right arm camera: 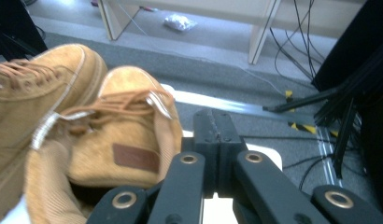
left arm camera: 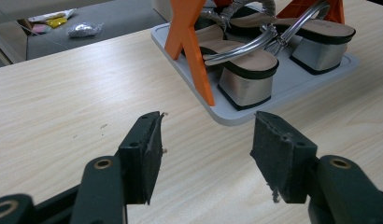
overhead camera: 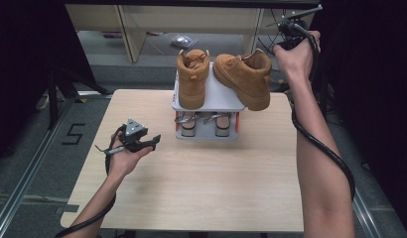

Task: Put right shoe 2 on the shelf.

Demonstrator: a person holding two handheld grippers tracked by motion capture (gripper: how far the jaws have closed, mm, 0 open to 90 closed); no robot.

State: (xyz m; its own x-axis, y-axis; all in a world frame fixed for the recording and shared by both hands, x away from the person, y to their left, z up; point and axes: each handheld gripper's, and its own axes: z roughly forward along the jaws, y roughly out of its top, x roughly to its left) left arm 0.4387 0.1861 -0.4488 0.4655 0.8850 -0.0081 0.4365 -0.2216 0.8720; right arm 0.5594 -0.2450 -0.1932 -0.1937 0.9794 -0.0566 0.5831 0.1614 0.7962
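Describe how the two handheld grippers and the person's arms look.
Both grippers are black. The left gripper carries a grey three-cornered plate on top, and its flat jaw pads look worn and frayed at the edges. The right gripper has brass-coloured pivot rivets on its linkage. A thick black cable trails from each. Both forearms are bare, without sleeves.

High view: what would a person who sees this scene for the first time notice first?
Two tan boots stand out on top of a small grey shoe rack at the far edge of the wooden table; the right boot lies tilted over the rack's edge. On the shelf below sit block-heeled sandals. The right tongs are shut beside the boots, and the left tongs wait open above the table.
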